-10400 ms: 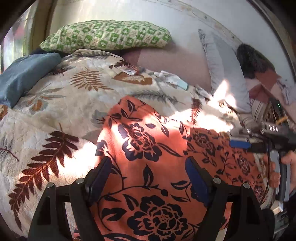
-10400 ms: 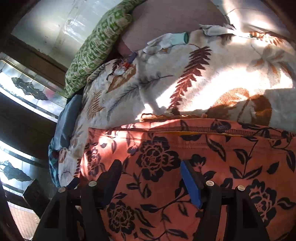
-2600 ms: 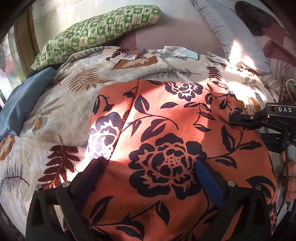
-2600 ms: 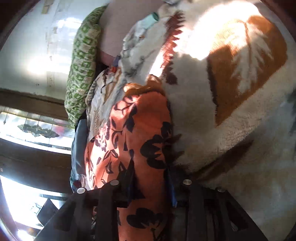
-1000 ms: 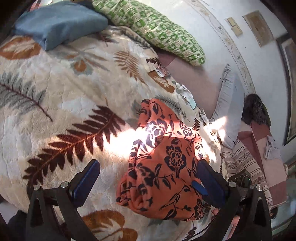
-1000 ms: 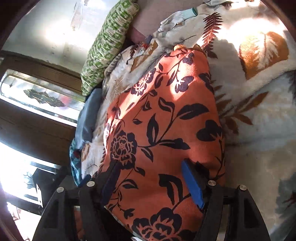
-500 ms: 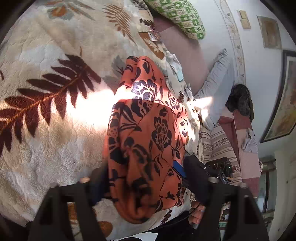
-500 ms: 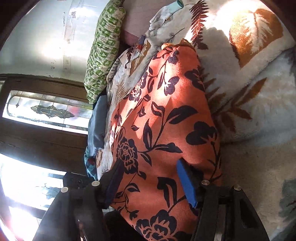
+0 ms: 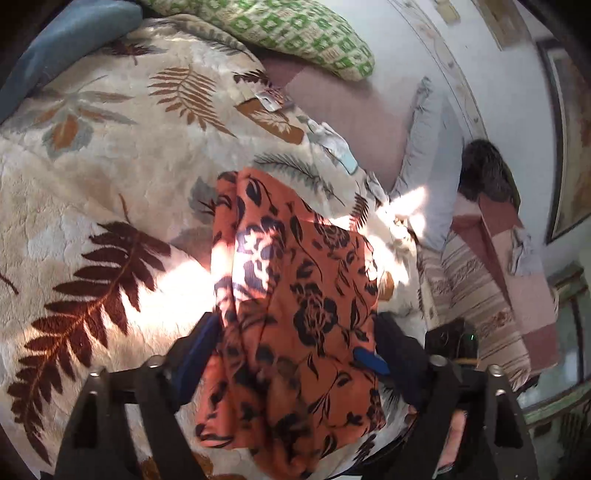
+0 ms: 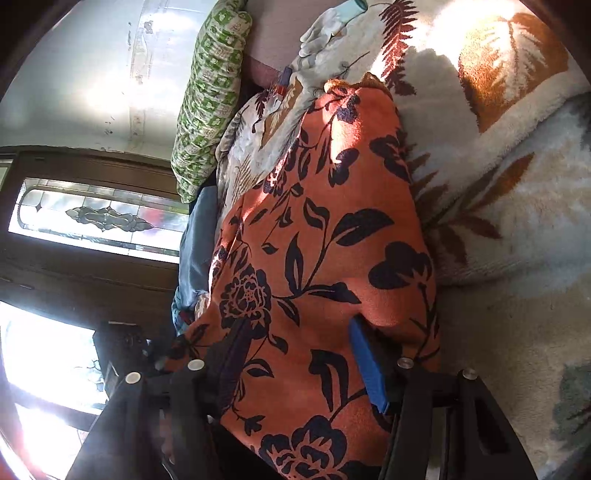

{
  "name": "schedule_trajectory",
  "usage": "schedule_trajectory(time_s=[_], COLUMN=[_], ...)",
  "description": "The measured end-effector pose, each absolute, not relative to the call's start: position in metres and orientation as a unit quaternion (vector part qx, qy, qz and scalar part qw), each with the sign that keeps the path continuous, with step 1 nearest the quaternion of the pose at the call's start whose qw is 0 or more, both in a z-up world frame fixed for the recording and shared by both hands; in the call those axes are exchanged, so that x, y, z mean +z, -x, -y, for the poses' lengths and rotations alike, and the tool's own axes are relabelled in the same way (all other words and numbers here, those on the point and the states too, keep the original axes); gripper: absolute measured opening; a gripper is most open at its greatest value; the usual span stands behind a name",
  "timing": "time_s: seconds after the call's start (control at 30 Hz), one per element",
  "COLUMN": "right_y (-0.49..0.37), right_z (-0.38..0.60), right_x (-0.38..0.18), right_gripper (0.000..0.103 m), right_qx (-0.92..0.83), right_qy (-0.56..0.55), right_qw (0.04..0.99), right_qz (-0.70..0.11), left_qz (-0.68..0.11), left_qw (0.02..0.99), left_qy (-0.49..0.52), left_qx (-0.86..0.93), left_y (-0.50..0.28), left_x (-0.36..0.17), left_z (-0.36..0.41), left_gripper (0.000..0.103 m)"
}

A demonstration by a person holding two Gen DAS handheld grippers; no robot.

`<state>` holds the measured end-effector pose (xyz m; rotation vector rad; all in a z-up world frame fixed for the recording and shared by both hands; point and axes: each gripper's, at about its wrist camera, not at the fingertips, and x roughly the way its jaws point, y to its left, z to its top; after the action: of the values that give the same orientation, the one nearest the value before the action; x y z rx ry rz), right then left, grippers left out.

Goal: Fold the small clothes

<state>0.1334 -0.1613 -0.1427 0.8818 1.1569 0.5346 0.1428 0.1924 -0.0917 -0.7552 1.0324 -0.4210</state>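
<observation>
An orange garment with black flowers (image 9: 303, 280) lies folded into a long bundle on the cream leaf-print blanket (image 9: 92, 184). My left gripper (image 9: 295, 325) straddles its near end. Its jaws are opening wide and the cloth lies loose between them. In the right wrist view the same garment (image 10: 332, 221) fills the middle. My right gripper (image 10: 297, 325) is at its other side, jaws closing with cloth between them. The cloth drapes over both tips, but most of the blue pad (image 10: 369, 373) stays bare. A blue fingertip (image 9: 369, 360) of the right gripper shows at the garment's right edge.
A green checked pillow (image 9: 295, 33) and a blue cushion (image 9: 66, 37) lie at the head of the bed. A grey pillow (image 9: 432, 147) and striped bedding (image 9: 480, 295) are on the right. A small white and teal cloth (image 9: 340, 147) lies beyond the garment. A window (image 10: 92, 218) is at the left.
The left jaws narrowed around the garment's end, then spread wide again while the hand shifted. The right jaws have drawn a little closer together. The garment is now a narrower bundle.
</observation>
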Motion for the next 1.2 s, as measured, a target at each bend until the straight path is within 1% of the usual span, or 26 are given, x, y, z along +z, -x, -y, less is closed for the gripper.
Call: schedule_trajectory(time_s=[0.07, 0.17, 0.3, 0.4, 0.43, 0.47, 0.5, 0.57, 0.6, 0.63, 0.67, 0.7, 0.73, 0.8, 0.83, 0.87, 0.9, 0.93, 0.97, 1.07, 1.2], right_y=[-0.134, -0.136, -0.135, -0.135, -0.136, -0.136, -0.136, -0.135, -0.135, -0.135, -0.135, -0.135, -0.135, -0.134, -0.133, -0.132, -0.131, -0.128, -0.124, -0.110, -0.108], right_z=[0.161, 0.162, 0.161, 0.163, 0.163, 0.163, 0.163, 0.163, 0.164, 0.164, 0.165, 0.165, 0.165, 0.165, 0.164, 0.164, 0.165, 0.167, 0.170, 0.186, 0.205], right_x=[-0.142, -0.143, -0.144, -0.145, -0.145, -0.145, -0.144, -0.144, -0.144, -0.144, -0.145, -0.146, -0.145, -0.142, -0.140, -0.136, -0.132, -0.126, -0.118, -0.096, -0.102], right_gripper=[0.059, 0.059, 0.059, 0.059, 0.059, 0.059, 0.059, 0.057, 0.057, 0.056, 0.053, 0.052, 0.051, 0.052, 0.055, 0.058, 0.061, 0.070, 0.077, 0.080, 0.081], right_qx=[0.243, 0.247, 0.252, 0.253, 0.254, 0.255, 0.257, 0.257, 0.258, 0.258, 0.258, 0.256, 0.253, 0.249, 0.253, 0.260, 0.265, 0.269, 0.275, 0.264, 0.224], right_qy=[-0.395, -0.394, -0.392, -0.396, -0.395, -0.394, -0.394, -0.389, -0.388, -0.389, -0.392, -0.393, -0.394, -0.395, -0.391, -0.387, -0.388, -0.394, -0.398, -0.392, -0.401], right_qw=[0.714, 0.713, 0.713, 0.711, 0.710, 0.710, 0.710, 0.711, 0.712, 0.712, 0.710, 0.709, 0.710, 0.711, 0.714, 0.715, 0.716, 0.717, 0.723, 0.754, 0.758], right_qz=[-0.524, -0.525, -0.524, -0.524, -0.524, -0.524, -0.524, -0.526, -0.525, -0.525, -0.524, -0.526, -0.526, -0.525, -0.523, -0.520, -0.516, -0.508, -0.494, -0.456, -0.463], left_qz=[-0.492, -0.472, -0.532, -0.538, -0.541, -0.553, -0.551, -0.516, -0.511, -0.529, -0.549, -0.554, -0.556, -0.535, -0.522, -0.511, -0.503, -0.494, -0.487, -0.496, -0.520], left_qw=[0.761, 0.755, 0.716, 0.728, 0.727, 0.719, 0.724, 0.781, 0.797, 0.794, 0.779, 0.761, 0.746, 0.762, 0.772, 0.775, 0.775, 0.779, 0.787, 0.786, 0.755], left_qy=[0.387, 0.425, 0.407, 0.368, 0.367, 0.362, 0.355, 0.281, 0.246, 0.228, 0.241, 0.279, 0.310, 0.314, 0.311, 0.316, 0.323, 0.326, 0.322, 0.312, 0.340], left_qx=[-0.171, -0.163, -0.198, -0.212, -0.211, -0.216, -0.215, -0.212, -0.207, -0.193, -0.186, -0.191, -0.196, -0.187, -0.187, -0.196, -0.205, -0.205, -0.199, -0.195, -0.210], left_y=[-0.158, -0.177, -0.213, -0.223, -0.224, -0.225, -0.223, -0.213, -0.210, -0.216, -0.223, -0.227, -0.230, -0.222, -0.215, -0.207, -0.199, -0.189, -0.179, -0.159, -0.148], left_x=[-0.103, -0.115, -0.141, -0.150, -0.152, -0.154, -0.150, -0.126, -0.122, -0.132, -0.148, -0.159, -0.160, -0.144, -0.134, -0.125, -0.117, -0.111, -0.105, -0.100, -0.119], left_z=[-0.214, -0.233, -0.207, -0.189, -0.189, -0.188, -0.187, -0.173, -0.163, -0.157, -0.160, -0.169, -0.177, -0.184, -0.187, -0.190, -0.195, -0.200, -0.205, -0.212, -0.203], left_gripper=[0.095, 0.095, 0.095, 0.094, 0.079, 0.019, 0.022, 0.022, 0.022, 0.022, 0.029, 0.033, 0.035, 0.044, 0.057, 0.074, 0.082, 0.090, 0.091, 0.091, 0.091])
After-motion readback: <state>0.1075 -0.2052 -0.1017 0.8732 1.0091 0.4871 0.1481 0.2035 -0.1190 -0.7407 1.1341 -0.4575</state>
